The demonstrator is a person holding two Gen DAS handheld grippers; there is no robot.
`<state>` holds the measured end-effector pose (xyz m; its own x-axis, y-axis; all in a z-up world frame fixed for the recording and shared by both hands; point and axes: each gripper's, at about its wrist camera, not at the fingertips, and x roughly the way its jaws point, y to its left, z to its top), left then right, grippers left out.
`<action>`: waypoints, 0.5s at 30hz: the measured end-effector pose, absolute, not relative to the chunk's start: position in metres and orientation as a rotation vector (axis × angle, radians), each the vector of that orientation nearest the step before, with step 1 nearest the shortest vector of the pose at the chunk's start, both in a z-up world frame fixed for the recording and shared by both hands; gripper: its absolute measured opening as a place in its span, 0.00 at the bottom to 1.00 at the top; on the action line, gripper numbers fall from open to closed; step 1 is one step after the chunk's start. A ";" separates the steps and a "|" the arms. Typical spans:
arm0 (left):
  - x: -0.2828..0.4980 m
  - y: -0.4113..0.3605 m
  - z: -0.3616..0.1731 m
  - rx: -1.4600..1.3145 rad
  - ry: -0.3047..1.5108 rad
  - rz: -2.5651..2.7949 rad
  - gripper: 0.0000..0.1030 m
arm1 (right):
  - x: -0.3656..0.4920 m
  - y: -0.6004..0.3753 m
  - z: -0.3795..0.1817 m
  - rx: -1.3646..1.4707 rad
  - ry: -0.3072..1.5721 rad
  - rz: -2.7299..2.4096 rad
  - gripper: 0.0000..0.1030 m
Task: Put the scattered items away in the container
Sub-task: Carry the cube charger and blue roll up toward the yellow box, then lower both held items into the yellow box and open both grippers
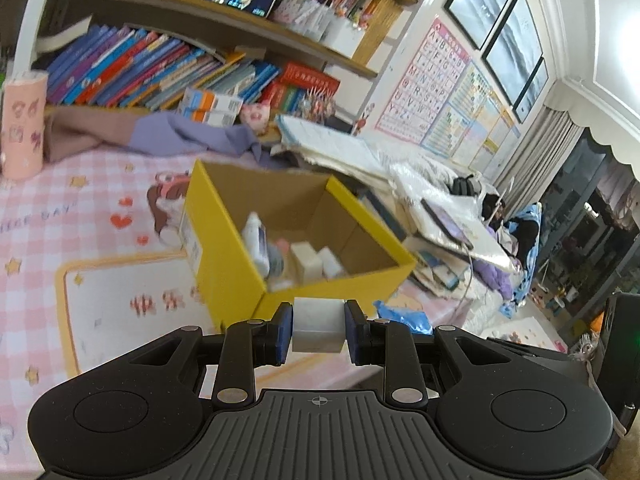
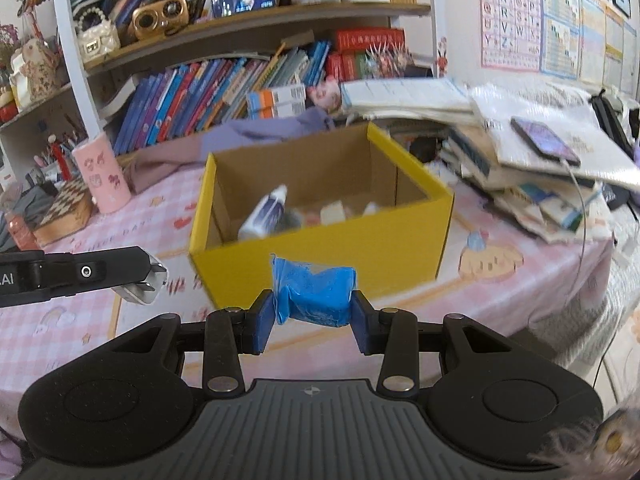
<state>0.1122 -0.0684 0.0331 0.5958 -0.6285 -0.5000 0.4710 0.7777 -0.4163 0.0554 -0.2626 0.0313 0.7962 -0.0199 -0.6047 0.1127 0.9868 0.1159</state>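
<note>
An open yellow cardboard box (image 1: 228, 264) (image 2: 360, 236) stands on the pink checked tablecloth. Inside it lie a white tube with a blue label (image 1: 256, 244) (image 2: 264, 212), white blocks (image 1: 308, 260) (image 2: 332, 213) and other small items. My left gripper (image 1: 319, 326) is shut on a white block (image 1: 319, 324), held just short of the box's near corner. From the right wrist view, that gripper (image 2: 154, 282) reaches in at the left with the block (image 2: 140, 290). My right gripper (image 2: 314, 308) is shut on a blue crumpled packet (image 2: 314, 294) in front of the box's near wall. That packet (image 1: 404, 318) peeks out in the left wrist view.
A pink cup (image 2: 102, 178) (image 1: 22, 128) and a chessboard box (image 2: 66, 208) stand left of the box. Purple cloth (image 1: 188, 132) lies behind it. Piled books and papers with a phone (image 2: 544, 140) crowd the right side. Bookshelves (image 2: 240, 36) rise behind the table.
</note>
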 end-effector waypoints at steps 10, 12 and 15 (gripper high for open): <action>0.158 -0.112 0.045 -0.222 0.603 -0.624 0.25 | 0.117 -0.306 0.049 0.103 0.602 -0.035 0.36; 0.166 -0.123 0.044 -0.204 0.598 -0.614 0.25 | 0.132 -0.314 0.050 0.095 0.607 -0.014 0.36; 0.178 -0.139 0.040 -0.186 0.607 -0.613 0.25 | 0.156 -0.325 0.047 0.086 0.626 0.026 0.36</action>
<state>0.1781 -0.1386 0.0401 0.6512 -0.5893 -0.4781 0.4834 0.8078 -0.3373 0.1556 -0.3251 0.0475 0.8099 0.0502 -0.5844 0.0018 0.9961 0.0881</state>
